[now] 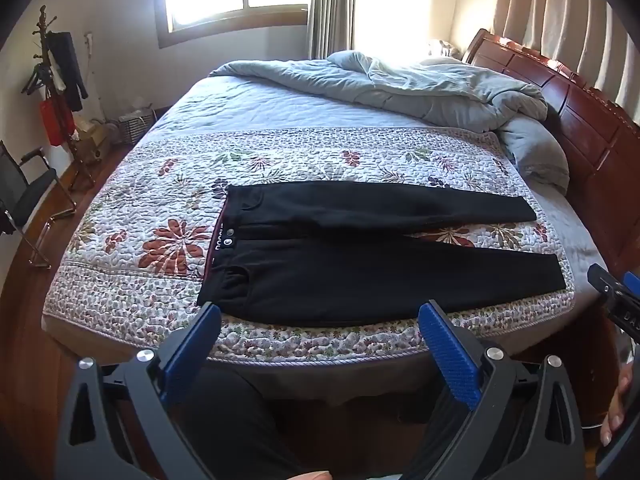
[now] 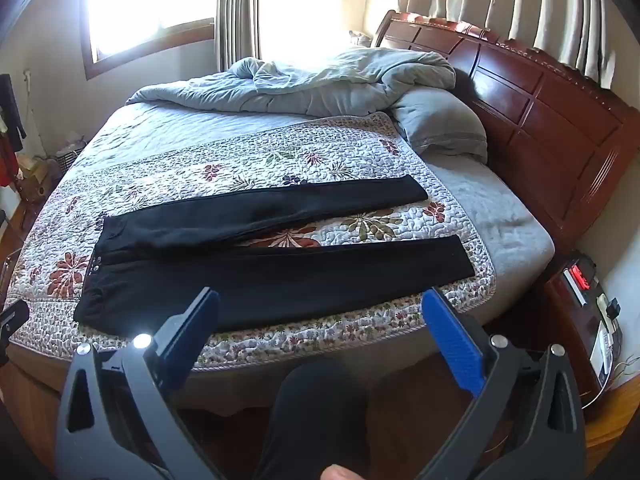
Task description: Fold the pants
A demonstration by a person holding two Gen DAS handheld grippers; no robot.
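Black pants (image 1: 360,272) lie flat on the floral quilt (image 1: 132,208), waistband to the left, both legs spread apart and pointing right toward the headboard. They also show in the right wrist view (image 2: 260,280). My left gripper (image 1: 320,312) is open and empty, held above the bed's near edge just in front of the waist and near leg. My right gripper (image 2: 320,300) is open and empty, in front of the near leg. The right gripper also shows at the right edge of the left wrist view (image 1: 616,300).
A rumpled grey duvet (image 1: 400,84) and pillow (image 1: 536,152) lie at the far side of the bed. A dark wooden headboard (image 2: 540,120) stands on the right, a nightstand (image 2: 580,300) beside it. A chair (image 1: 28,200) and coat rack (image 1: 56,76) stand at left.
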